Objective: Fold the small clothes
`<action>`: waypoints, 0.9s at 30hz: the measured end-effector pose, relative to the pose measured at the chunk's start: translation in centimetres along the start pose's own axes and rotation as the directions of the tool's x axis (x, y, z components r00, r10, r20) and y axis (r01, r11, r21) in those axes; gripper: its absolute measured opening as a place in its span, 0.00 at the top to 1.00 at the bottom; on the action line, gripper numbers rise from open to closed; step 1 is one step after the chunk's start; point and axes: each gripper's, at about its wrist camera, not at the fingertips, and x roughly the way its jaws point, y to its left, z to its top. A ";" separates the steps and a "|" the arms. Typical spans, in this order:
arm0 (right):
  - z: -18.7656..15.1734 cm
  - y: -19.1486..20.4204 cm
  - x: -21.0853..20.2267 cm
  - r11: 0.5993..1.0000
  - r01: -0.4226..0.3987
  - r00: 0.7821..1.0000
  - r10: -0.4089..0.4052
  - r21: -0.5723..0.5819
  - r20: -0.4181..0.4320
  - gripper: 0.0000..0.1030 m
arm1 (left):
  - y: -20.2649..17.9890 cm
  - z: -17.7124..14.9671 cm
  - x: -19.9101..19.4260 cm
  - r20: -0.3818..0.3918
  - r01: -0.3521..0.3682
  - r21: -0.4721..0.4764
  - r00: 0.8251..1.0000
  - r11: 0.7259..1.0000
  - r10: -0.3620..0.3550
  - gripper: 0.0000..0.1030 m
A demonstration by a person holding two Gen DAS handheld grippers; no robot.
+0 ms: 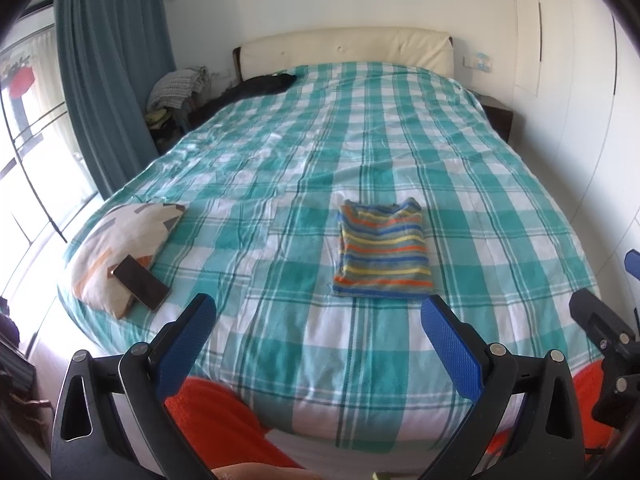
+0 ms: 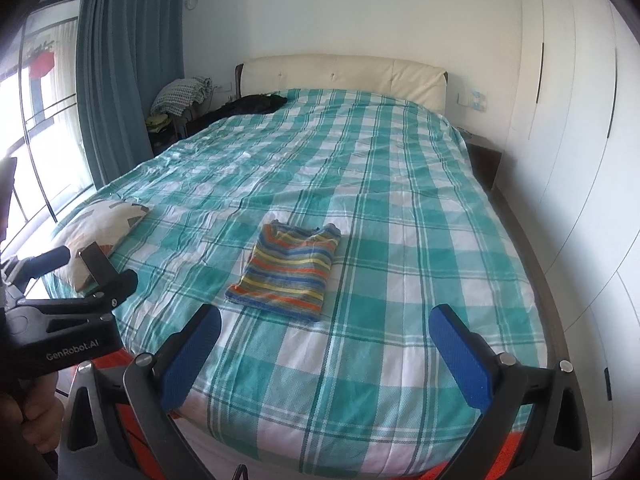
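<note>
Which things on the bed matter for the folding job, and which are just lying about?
For the job:
- striped garment, folded, flat on the checked bedspread
- left gripper, open, holding nothing
- right gripper, open, holding nothing

Lying about:
- patterned pillow at the bed's left edge
- phone leaning on that pillow
- dark clothing by the headboard

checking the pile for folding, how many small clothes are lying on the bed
2. A striped top, folded, lies mid-bed in front of both open grippers. A dark garment lies crumpled at the far left corner by the headboard. None other shows on the bed.
</note>
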 end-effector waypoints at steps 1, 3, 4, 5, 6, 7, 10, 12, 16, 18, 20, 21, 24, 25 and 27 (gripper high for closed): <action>0.0 0.0 0.2 1.000 -0.002 1.000 0.002 -0.002 -0.007 0.00 | 0.0 0.0 0.0 0.000 -0.002 -0.002 1.000 1.000 0.002 0.00; -0.2 0.1 0.4 1.000 -0.007 1.000 0.007 -0.004 -0.016 0.00 | 0.0 -0.1 -0.1 0.000 -0.003 -0.006 1.000 1.000 0.003 0.00; -0.2 0.2 0.4 1.000 -0.006 1.000 0.006 -0.006 -0.017 0.00 | 0.0 -0.1 -0.1 0.000 -0.002 -0.006 1.000 1.000 0.002 0.00; -0.3 0.2 0.4 1.000 -0.006 1.000 0.006 -0.007 -0.016 0.00 | 0.0 -0.1 -0.1 0.001 -0.001 -0.005 1.000 1.000 0.001 0.00; -0.2 0.3 0.4 1.000 -0.005 1.000 0.005 -0.011 -0.016 0.00 | 0.0 -0.1 -0.1 0.002 -0.001 -0.004 1.000 1.000 0.001 0.00; -0.3 0.3 0.4 1.000 -0.006 1.000 0.005 -0.008 -0.016 0.00 | 0.1 -0.1 -0.1 0.001 -0.001 -0.003 1.000 1.000 0.001 0.00; -0.3 0.5 0.5 1.000 -0.007 1.000 0.007 -0.019 -0.015 0.00 | 0.0 -0.1 -0.2 0.000 0.001 -0.006 1.000 1.000 -0.001 0.00; -0.3 0.6 0.5 1.000 -0.007 1.000 0.007 -0.019 -0.017 0.00 | -0.1 -0.1 -0.2 -0.004 0.002 -0.006 1.000 1.000 -0.002 0.00; -0.3 0.7 0.6 1.000 -0.008 1.000 0.008 -0.020 -0.018 0.00 | -0.6 0.0 -0.3 -0.011 0.009 0.001 1.000 1.000 -0.009 0.00; -0.4 0.7 0.7 1.000 -0.010 1.000 0.009 -0.017 -0.023 0.00 | -0.9 0.1 -0.5 -0.009 0.010 0.006 1.000 1.000 -0.010 0.00; -0.4 0.5 0.8 1.000 -0.009 1.000 0.009 -0.016 -0.022 0.00 | -0.9 0.1 -0.6 -0.005 0.009 0.008 1.000 1.000 -0.009 0.00; -0.4 0.4 0.8 1.000 -0.010 1.000 0.009 -0.017 -0.021 0.00 | -1.0 0.1 -0.6 -0.003 0.005 0.008 1.000 1.000 -0.005 0.00; -0.6 0.2 0.8 1.000 -0.004 1.000 0.004 -0.019 -0.017 0.00 | -0.9 0.1 -0.3 -0.012 0.006 0.005 1.000 1.000 -0.006 0.00; -0.6 0.1 0.9 1.000 -0.003 1.000 0.002 -0.019 -0.020 0.00 | -0.9 0.1 -0.2 -0.016 0.010 0.002 1.000 1.000 -0.010 0.00; -0.6 0.0 1.1 1.000 -0.001 1.000 0.000 -0.017 -0.024 0.00 | -0.6 -0.1 -0.1 -0.018 0.024 -0.005 1.000 1.000 -0.024 0.00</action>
